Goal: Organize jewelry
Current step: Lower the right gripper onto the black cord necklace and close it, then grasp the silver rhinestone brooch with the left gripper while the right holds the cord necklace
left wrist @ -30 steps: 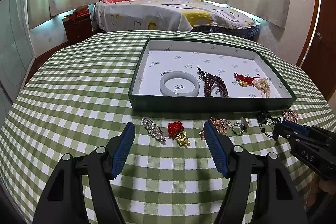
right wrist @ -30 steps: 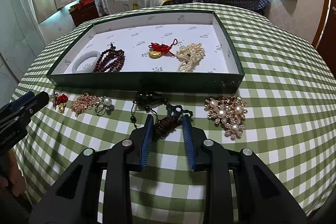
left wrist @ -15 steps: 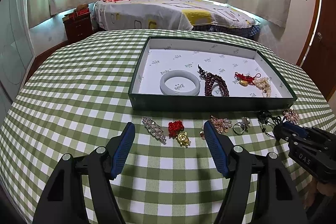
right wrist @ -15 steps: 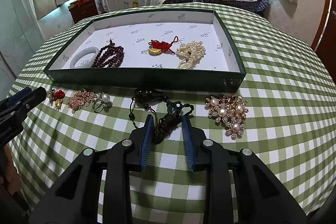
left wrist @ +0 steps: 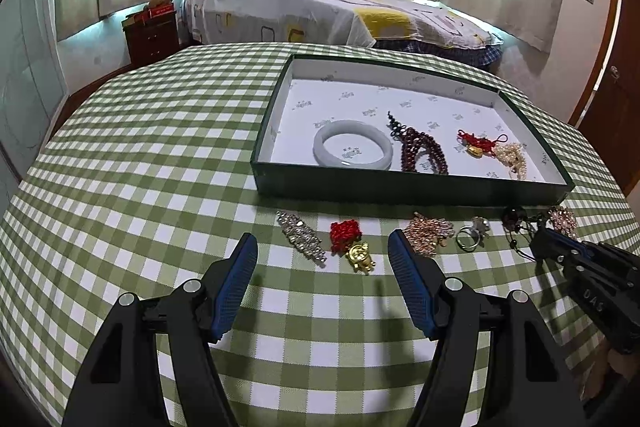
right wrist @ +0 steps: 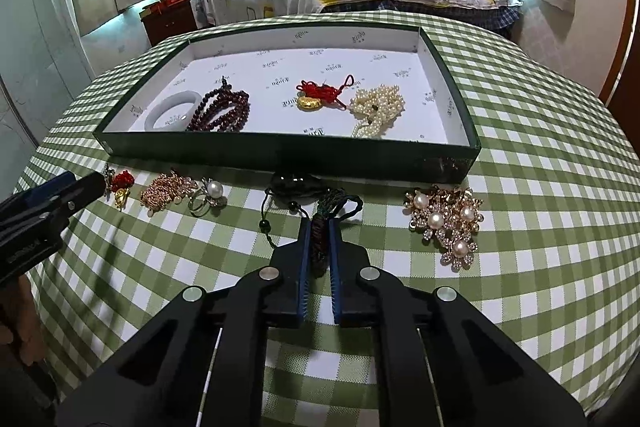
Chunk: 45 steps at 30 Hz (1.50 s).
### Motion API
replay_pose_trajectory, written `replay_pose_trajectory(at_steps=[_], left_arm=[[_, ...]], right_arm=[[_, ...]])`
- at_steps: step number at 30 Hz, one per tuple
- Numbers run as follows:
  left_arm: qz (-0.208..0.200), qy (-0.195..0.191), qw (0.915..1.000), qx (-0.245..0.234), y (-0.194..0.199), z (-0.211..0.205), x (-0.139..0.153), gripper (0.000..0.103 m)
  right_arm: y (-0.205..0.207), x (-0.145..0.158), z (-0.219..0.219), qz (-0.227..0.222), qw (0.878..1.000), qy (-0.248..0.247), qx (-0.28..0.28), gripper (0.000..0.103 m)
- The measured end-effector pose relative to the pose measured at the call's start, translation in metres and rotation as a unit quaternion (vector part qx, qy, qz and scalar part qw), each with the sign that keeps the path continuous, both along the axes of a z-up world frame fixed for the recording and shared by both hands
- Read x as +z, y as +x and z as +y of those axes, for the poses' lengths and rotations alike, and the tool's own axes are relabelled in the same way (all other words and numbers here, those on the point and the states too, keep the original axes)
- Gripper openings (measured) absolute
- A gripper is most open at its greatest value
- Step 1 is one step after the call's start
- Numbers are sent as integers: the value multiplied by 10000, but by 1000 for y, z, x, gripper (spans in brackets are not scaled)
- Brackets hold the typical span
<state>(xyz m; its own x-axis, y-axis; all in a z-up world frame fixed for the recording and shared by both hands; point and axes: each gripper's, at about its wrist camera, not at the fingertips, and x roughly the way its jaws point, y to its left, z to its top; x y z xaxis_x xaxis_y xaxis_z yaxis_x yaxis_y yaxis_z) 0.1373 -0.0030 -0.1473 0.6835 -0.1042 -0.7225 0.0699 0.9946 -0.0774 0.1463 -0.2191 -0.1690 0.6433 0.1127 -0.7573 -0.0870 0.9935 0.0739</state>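
A dark cord necklace [right wrist: 296, 187] with a black stone lies on the checked cloth in front of the green box [right wrist: 280, 151]. My right gripper [right wrist: 319, 223] is closing, and its pads press on the necklace's braided knot. In the left wrist view the right gripper [left wrist: 540, 239] sits low at the far right. My left gripper [left wrist: 322, 239] hangs open above a crystal brooch [left wrist: 302, 237] and a red knot with a gold charm [left wrist: 350, 243], holding nothing. The box holds a jade bangle [left wrist: 352, 149], dark red beads [left wrist: 424, 151], a red-corded gold charm [left wrist: 478, 143] and pearls [left wrist: 514, 157].
Along the box front also lie a rose-gold chain [left wrist: 430, 233], a pearl ring [left wrist: 472, 235] and a pearl flower brooch [right wrist: 446, 219]. The left half of the round table [left wrist: 140, 167] shows only cloth. A bed [left wrist: 320, 11] stands beyond the table.
The right gripper's jaws have drawn together onto the necklace's braided knot, which earlier lay loose between them. The left gripper has stayed open in about the same place.
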Motion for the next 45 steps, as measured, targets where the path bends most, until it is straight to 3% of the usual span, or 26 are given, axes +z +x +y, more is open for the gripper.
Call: replay_pose_trajectory(at_steps=[15,31,41,45], left_arm=[[114,-4,9998,156,13,11,-4,64],[321,132,9988,357,14,28,-8,45],[385,170,9990,174,22,18,-13,45],[329,191,9992,90,20,21,-12,22]], right_arm=[[3,-5,-5,51,9998,177,30,9],[3,-5,-5,55,9998,184,29,9],[3,-5,-5,57,9998,182,29,9],[3,-4,-5,53,9998,181,26,9]])
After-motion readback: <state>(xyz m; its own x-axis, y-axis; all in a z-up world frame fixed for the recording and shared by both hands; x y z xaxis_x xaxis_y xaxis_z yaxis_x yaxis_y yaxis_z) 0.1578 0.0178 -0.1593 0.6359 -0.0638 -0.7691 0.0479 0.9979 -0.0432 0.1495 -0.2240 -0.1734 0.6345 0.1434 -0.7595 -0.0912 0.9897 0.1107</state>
